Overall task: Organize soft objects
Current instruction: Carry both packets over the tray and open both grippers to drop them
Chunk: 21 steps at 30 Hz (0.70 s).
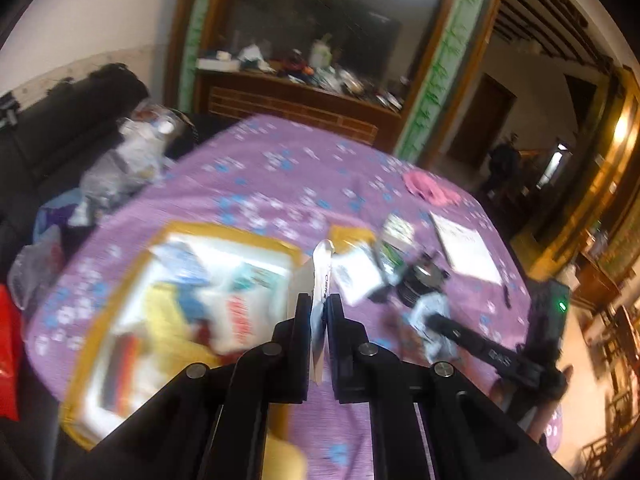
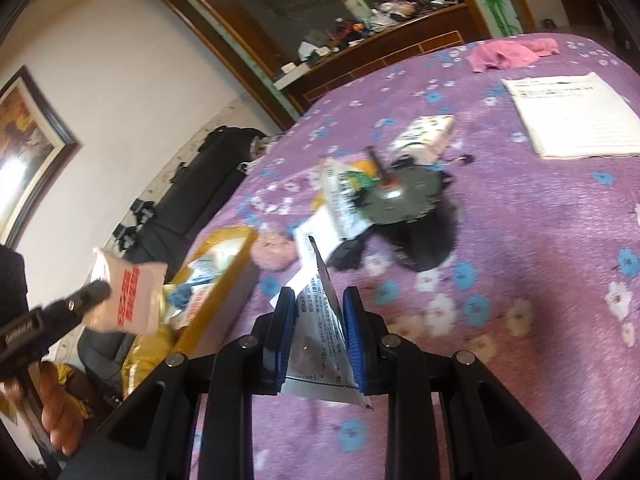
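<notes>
Both tools were mid-carry. Right tool (image 2: pixel 318 334) was clenched on a silver printed sachet (image 2: pixel 322 344), bottom centre, above the purple tabletop (image 2: pixel 540 280). Left tool (image 1: pixel 319 320) was clenched on a white red-lettered packet (image 2: pixel 130 294), left edge, near the yellow-rimmed box (image 2: pixel 224 276). Probable next: lower both into the box, then release. More packets (image 2: pixel 340 196) lay mid-frame.

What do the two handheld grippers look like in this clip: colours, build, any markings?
Both are black plastic linkage frames with round silver pivot pins. The left gripper has black fingers; the right gripper has blue ribbed pads. Seen from the left wrist, the right one shows a lit green indicator and pale lettering, too blurred to read.
</notes>
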Each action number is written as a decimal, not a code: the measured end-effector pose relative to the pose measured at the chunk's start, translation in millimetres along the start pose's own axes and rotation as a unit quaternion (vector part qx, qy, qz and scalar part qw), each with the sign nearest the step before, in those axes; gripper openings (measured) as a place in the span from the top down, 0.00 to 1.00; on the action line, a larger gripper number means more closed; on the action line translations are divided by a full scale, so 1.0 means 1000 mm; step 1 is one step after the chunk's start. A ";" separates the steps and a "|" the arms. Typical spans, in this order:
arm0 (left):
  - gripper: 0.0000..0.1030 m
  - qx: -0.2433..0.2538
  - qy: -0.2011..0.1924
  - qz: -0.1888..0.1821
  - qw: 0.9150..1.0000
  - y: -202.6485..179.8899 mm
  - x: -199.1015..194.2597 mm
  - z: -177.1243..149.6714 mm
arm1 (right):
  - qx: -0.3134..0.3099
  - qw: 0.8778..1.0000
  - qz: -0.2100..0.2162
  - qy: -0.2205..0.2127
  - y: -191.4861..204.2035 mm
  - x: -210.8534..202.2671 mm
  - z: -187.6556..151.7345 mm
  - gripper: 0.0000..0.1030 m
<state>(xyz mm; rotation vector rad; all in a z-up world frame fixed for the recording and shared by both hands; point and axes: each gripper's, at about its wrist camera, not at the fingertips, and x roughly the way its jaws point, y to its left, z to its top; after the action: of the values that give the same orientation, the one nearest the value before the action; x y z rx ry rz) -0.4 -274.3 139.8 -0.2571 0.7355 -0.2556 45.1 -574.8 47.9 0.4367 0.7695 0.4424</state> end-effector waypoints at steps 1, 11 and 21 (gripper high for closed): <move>0.94 -0.002 -0.004 0.008 1.000 0.006 -0.003 0.002 | 0.000 1.000 0.010 0.002 0.006 0.001 -0.001 0.77; 0.94 0.004 0.000 0.101 0.995 0.072 0.014 0.012 | -0.011 0.993 0.106 0.050 0.091 0.053 0.006 0.76; 0.94 0.061 0.044 0.145 0.987 0.082 0.080 0.012 | -0.015 0.994 0.077 0.081 0.120 0.123 0.022 0.76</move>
<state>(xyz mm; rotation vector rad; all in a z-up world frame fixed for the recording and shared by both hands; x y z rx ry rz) 76.4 -221.1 72.1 -0.0210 0.8307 -0.0343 113.0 -415.6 56.3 0.4374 0.8879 0.6378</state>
